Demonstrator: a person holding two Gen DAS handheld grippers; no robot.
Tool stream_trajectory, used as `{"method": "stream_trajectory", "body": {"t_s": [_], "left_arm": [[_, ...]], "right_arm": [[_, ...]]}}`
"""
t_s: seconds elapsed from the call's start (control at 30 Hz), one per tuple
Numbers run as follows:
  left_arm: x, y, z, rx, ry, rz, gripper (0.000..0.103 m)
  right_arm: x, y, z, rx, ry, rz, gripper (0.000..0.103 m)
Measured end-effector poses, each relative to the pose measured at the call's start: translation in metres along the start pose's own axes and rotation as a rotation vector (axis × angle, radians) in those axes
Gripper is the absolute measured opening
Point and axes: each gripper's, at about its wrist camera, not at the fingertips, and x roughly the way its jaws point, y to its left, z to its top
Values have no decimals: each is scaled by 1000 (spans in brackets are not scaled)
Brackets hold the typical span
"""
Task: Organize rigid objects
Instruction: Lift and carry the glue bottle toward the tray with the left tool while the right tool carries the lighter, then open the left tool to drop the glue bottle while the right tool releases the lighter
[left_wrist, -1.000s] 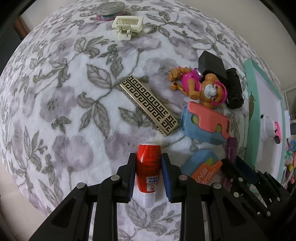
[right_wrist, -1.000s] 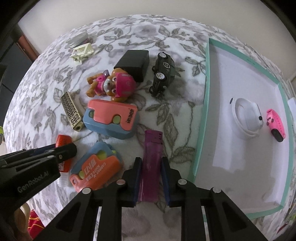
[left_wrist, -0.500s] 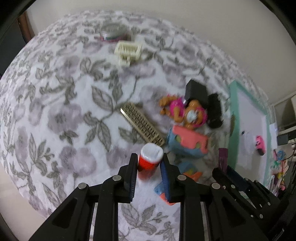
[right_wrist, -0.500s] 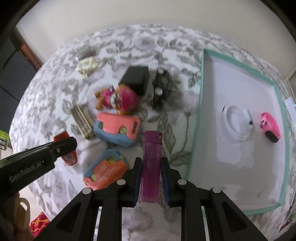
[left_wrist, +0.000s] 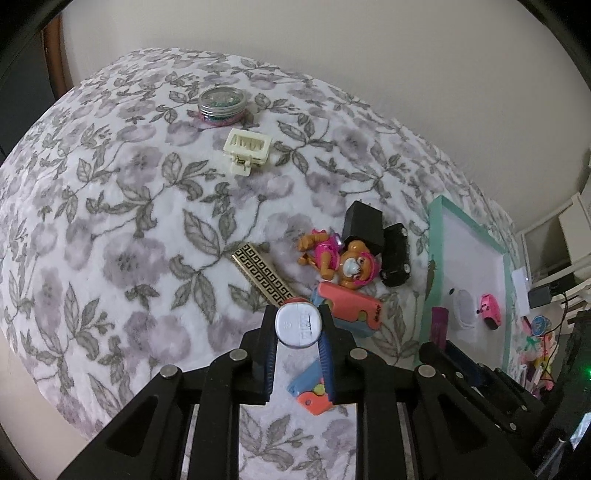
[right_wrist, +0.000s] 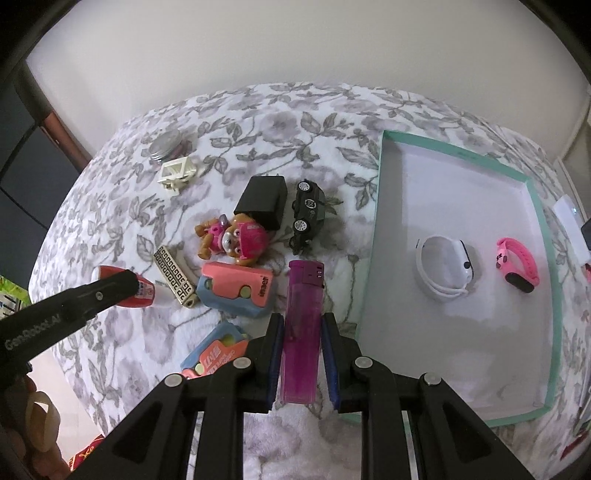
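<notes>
My left gripper (left_wrist: 298, 314) holds a red tube with a white cap (left_wrist: 298, 328) off the floral blanket, cap end toward the camera; its jaws are closing with the tube pressed between the pads. The right wrist view shows the tube's red body (right_wrist: 142, 293) by that gripper's finger. My right gripper (right_wrist: 303, 321) is shut on a purple lighter (right_wrist: 304, 288), raised above the blanket just left of the teal-rimmed white tray (right_wrist: 373, 258). In the tray lie a white wristband (right_wrist: 443, 273) and a pink one (right_wrist: 517, 269).
On the blanket lie a pink toy dog (right_wrist: 236, 236), a black toy car (right_wrist: 308, 214), a black charger (right_wrist: 264, 201), a gold-patterned bar (right_wrist: 173, 275), two pink-and-blue cases (right_wrist: 236, 291) (right_wrist: 214, 350), a cream hair clip (left_wrist: 246, 149) and a round tin (left_wrist: 221, 105).
Both grippers have risen from the blanket with their objects. The red tube has tipped so its white cap faces the camera. The lighter came up with the right gripper.
</notes>
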Motion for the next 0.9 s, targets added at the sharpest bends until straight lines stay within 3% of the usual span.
{"method": "stream_trajectory", "body": {"t_s": [0.13, 0.4, 0.63, 0.9], "left_arm": [[-6, -13, -1, 20, -4, -72, 21], [-13, -72, -12, 167, 0, -206, 21], [-7, -121, -29, 304, 23, -267, 21], [11, -172, -58, 457, 90, -351, 21]], "right_arm": [[-2, -9, 2, 24, -14, -12, 22], [-16, -72, 3, 143, -38, -151, 22], [-33, -128, 0, 275, -58, -242, 22], [-42, -163, -11, 361, -63, -307, 22]]}}
